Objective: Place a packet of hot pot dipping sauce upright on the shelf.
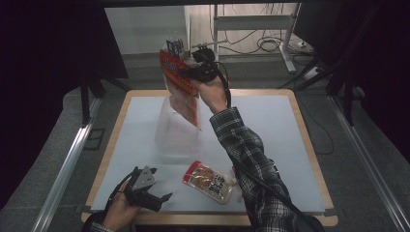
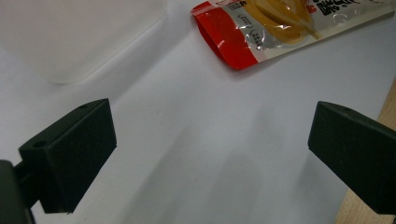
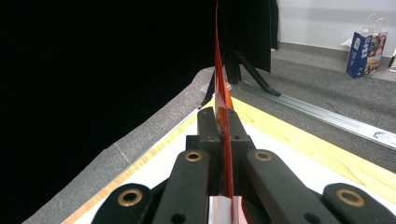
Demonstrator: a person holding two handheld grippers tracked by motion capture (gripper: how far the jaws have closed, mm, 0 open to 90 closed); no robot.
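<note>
My right gripper (image 1: pixel 196 72) is held high over the far side of the table, shut on a red snack packet (image 1: pixel 180 82) that hangs tilted above a clear plastic container (image 1: pixel 176 128). In the right gripper view the packet (image 3: pixel 223 93) stands edge-on, pinched between the closed jaws of the right gripper (image 3: pixel 219 119). A second packet (image 1: pixel 210 181), red with yellow snacks inside, lies flat on the white mat near the front. My left gripper (image 1: pixel 159 184) rests at the front left, open and empty. Beyond the wide-apart jaws of the left gripper (image 2: pixel 210 144) lie that packet (image 2: pixel 261 28) and the container (image 2: pixel 70 37).
A white mat (image 1: pixel 270 130) covers the wooden table (image 1: pixel 309 145). A blue bag (image 1: pixel 175 48) stands on the floor behind the table, with a desk frame and cables (image 1: pixel 261 43) farther back. Metal rails (image 1: pixel 67 164) run along both sides.
</note>
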